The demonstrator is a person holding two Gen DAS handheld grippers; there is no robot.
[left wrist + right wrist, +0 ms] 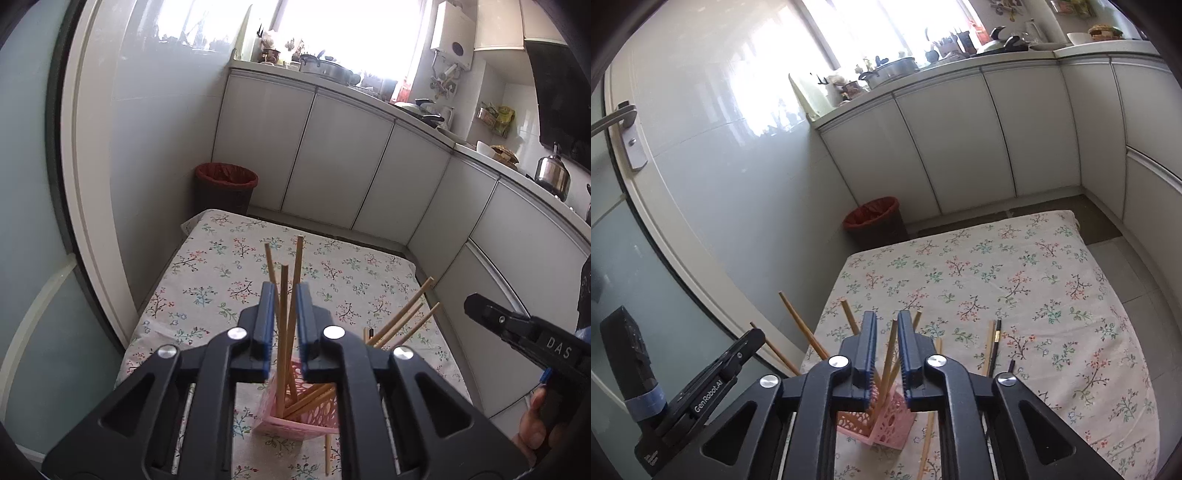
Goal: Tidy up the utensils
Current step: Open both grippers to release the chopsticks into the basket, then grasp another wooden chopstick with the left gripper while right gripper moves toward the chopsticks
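A pink perforated plastic basket (295, 417) stands on the flowered tablecloth (221, 280) just below and ahead of both tongs, its lower part hidden behind their black arms. Wooden chopsticks (283, 332) stand in it, some upright, others fanned out to one side. The left gripper (285, 321) has its blue-padded jaws slightly apart with two upright chopsticks rising through the gap; the pads do not seem to press them. The right gripper (886, 350) also stands a little apart, one chopstick (888, 365) in the gap, contact hard to make out. Right of the right tongs, a loose wooden chopstick (990, 347) and a dark chopstick (996, 347) lie on the cloth, their near ends cut off by the gripper arm. Another chopstick (928, 443) lies beside the basket, partly hidden. Beyond the table, a red-lined waste bin (875, 221) stands by white cabinets (332, 166).
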